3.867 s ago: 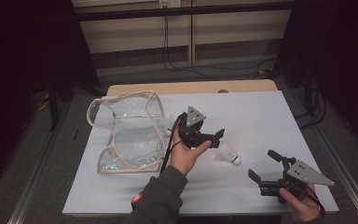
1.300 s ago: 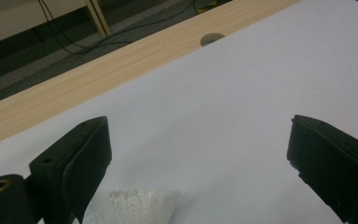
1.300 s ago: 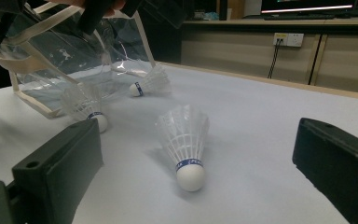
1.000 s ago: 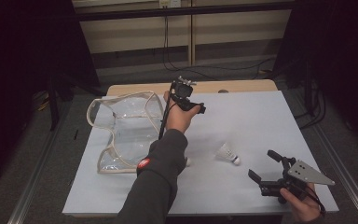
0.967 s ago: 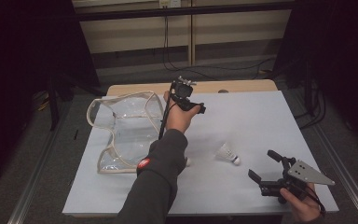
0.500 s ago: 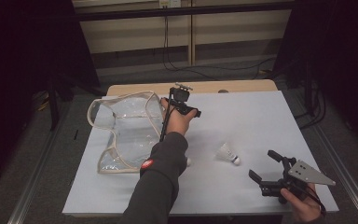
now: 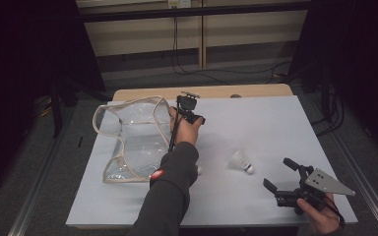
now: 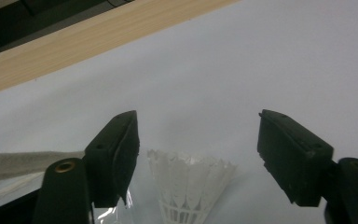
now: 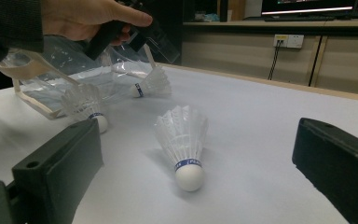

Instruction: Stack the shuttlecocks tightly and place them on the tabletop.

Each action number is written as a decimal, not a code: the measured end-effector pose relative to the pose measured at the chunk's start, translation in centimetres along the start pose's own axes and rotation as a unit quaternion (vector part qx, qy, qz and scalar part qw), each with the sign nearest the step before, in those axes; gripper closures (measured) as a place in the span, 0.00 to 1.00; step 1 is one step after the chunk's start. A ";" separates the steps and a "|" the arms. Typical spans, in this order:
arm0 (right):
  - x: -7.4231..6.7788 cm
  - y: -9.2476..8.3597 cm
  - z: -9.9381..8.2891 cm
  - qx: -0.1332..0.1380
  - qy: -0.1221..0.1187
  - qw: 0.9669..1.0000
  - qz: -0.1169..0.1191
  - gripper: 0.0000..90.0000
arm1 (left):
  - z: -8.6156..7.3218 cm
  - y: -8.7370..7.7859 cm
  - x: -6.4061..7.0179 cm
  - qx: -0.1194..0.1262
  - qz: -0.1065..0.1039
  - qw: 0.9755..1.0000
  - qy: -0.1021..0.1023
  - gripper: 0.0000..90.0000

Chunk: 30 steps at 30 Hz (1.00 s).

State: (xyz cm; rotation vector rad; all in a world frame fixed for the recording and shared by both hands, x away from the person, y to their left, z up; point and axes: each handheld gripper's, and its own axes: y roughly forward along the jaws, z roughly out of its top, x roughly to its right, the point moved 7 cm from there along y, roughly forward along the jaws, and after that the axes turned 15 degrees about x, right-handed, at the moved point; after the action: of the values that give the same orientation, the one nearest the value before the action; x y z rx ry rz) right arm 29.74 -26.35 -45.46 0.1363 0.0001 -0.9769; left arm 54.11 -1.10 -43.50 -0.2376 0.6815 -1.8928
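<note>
My left gripper (image 7: pixel 190 112) hangs over the table by the right edge of a clear plastic bag (image 7: pixel 128 142). In the left gripper view its jaws (image 8: pixel 198 135) have just been closing around the feathers of a white shuttlecock (image 8: pixel 191 186), with gaps left on both sides. That shuttlecock (image 9: pixel 149 84) lies on its side by the bag. A second shuttlecock (image 7: pixel 240 161) lies mid-table, in front of my right gripper (image 7: pixel 278 173), which is open. In the right gripper view it (image 9: pixel 184 140) stands cork down between the wide jaws, untouched. A third shuttlecock (image 9: pixel 84 107) lies beside the person's sleeve.
The white tabletop (image 7: pixel 275 118) has a wooden strip (image 7: pixel 256 91) along its far edge. The bag has a beige trim (image 7: pixel 109 178) and lies open at the left. Cables hang on the wall behind the table.
The left hand has sunk a little toward the table beside the bag. The right gripper and the mid-table shuttlecock have not moved.
</note>
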 end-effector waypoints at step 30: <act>0.1 -0.1 0.2 0.006 0.004 1.000 0.002 0.01 | -0.9 -0.2 0.0 -0.028 -0.030 0.999 -0.021 0.90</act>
State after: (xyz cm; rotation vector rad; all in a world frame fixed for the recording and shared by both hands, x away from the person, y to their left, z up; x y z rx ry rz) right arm 29.69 -26.46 -45.31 0.1520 0.0017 -0.9723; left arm 53.52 -0.69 -44.09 -0.3347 0.7059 -1.9220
